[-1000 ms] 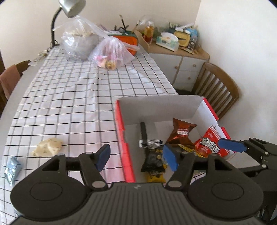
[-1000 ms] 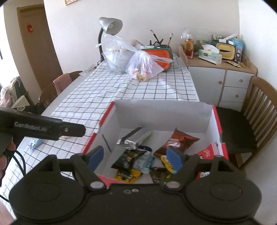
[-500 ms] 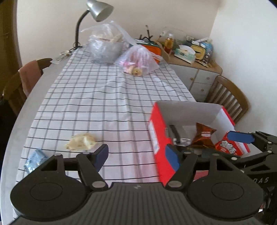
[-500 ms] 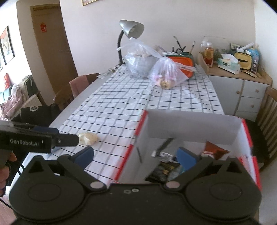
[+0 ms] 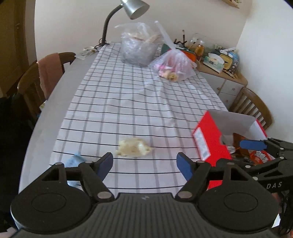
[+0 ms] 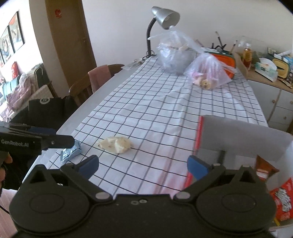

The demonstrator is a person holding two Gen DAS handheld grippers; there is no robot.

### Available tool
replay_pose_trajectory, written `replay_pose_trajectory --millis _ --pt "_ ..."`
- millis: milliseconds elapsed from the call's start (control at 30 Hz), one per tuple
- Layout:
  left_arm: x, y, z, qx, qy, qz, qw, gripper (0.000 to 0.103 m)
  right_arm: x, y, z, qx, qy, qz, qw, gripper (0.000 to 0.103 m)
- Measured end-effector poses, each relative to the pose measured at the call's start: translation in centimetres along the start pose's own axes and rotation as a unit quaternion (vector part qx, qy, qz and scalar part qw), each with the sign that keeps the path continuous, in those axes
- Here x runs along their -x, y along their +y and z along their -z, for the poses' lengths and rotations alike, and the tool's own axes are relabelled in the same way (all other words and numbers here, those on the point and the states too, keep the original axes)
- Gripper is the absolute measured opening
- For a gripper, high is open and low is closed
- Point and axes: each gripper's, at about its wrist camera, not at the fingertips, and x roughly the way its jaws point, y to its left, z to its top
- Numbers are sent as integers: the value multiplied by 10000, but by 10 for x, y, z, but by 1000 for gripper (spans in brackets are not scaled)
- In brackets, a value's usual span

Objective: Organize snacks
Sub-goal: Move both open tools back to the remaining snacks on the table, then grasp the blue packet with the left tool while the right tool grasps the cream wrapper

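Observation:
A pale wrapped snack (image 5: 133, 148) lies on the checked cloth just ahead of my open, empty left gripper (image 5: 144, 163); it also shows in the right wrist view (image 6: 115, 144). A silvery blue packet (image 5: 73, 161) lies near the table's left edge, behind my left finger; in the right wrist view the packet (image 6: 70, 153) sits beside the left gripper's tip. A red box (image 5: 210, 141) with snack packs inside stands at the right; its grey wall shows in the right wrist view (image 6: 241, 139). My right gripper (image 6: 143, 164) is open and empty, above the cloth beside the box.
Two clear plastic bags (image 5: 139, 45) (image 5: 174, 65) and a desk lamp (image 5: 133, 9) stand at the table's far end. Wooden chairs stand at the left (image 5: 36, 82) and right (image 5: 252, 108). A cluttered cabinet (image 5: 221, 69) is at the back right.
Both grippers have swung left, away from the box's inside and toward the loose snacks on the cloth. Both stay open and empty.

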Motion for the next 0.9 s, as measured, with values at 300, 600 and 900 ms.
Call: replay_pose_trajectory --millis 300,600,900 --pt "-15 61 -1 -166 229 5 9996 76 -52 42 -13 311 274 -29 9991 103" --pt "-47 111 5 -367 578 -22 9977 76 -101 73 -19 432 471 122 9979 103" --pt "-84 136 13 -761 998 148 9920 76 -148 92 -21 321 399 477 9975 103"
